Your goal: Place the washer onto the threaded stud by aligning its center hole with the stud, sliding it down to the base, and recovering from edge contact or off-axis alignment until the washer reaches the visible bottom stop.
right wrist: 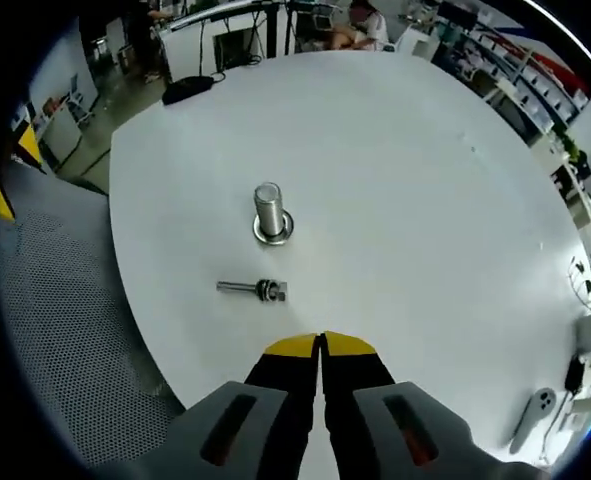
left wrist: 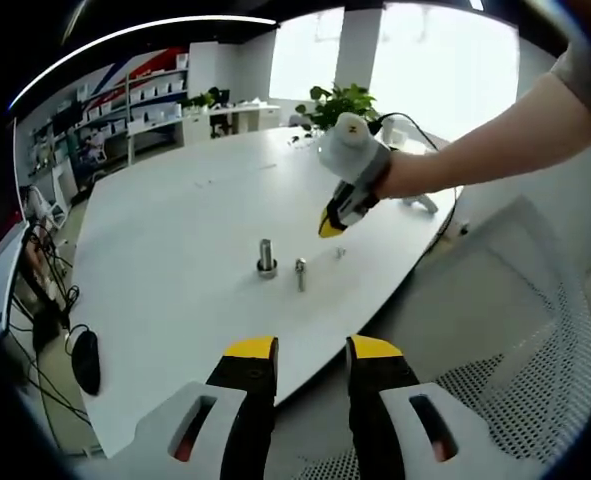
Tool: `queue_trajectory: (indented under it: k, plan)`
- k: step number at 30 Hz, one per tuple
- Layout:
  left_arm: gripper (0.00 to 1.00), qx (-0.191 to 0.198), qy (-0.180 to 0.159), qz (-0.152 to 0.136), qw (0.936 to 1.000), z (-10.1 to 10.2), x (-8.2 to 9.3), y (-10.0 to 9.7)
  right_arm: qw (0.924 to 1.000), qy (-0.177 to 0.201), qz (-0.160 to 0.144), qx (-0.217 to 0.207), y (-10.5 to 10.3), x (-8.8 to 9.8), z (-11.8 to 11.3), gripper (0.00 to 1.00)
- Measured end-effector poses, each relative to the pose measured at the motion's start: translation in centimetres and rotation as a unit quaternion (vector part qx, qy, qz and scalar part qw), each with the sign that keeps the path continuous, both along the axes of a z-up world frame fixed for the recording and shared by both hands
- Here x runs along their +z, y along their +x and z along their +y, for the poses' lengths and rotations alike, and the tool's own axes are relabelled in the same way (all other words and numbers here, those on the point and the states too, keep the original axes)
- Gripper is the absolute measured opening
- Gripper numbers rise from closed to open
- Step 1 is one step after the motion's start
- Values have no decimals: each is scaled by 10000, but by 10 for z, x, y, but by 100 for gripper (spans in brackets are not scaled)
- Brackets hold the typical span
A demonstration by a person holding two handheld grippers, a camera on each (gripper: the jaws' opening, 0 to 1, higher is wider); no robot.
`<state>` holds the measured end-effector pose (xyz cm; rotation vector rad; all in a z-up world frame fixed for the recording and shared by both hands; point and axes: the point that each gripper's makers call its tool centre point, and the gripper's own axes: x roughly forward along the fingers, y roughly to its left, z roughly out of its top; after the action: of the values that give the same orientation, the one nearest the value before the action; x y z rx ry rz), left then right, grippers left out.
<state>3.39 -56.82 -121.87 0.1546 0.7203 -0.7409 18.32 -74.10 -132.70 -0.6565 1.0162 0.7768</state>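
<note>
On the table point(right wrist: 425, 200) an upright stud point(right wrist: 269, 212) is seen standing in a washer point(right wrist: 273, 232) near the middle. A bolt point(right wrist: 251, 289) is laid flat just beside it. A mouse point(left wrist: 85, 360) is placed near the table's edge.

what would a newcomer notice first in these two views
An upright threaded stud with a washer at its base stands mid-table on the big white table. A loose bolt lies flat beside it. In the left gripper view, the right gripper hangs above the table beyond the stud.
</note>
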Motion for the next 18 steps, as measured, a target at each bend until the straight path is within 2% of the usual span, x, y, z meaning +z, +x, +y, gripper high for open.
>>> queue_trajectory:
  k: [9, 13, 18]
  plan:
    - [25, -10, 29, 44, 10000, 0, -2, -1, 10000, 35, 21, -83, 1, -2, -7, 3]
    - [25, -4, 24, 38, 10000, 0, -1, 0, 9996, 96, 53, -264, 4, -2, -14, 4]
    - [25, 2, 15, 23, 10000, 0, -1, 0, 9992, 196, 97, -331, 0, -3, -6, 5]
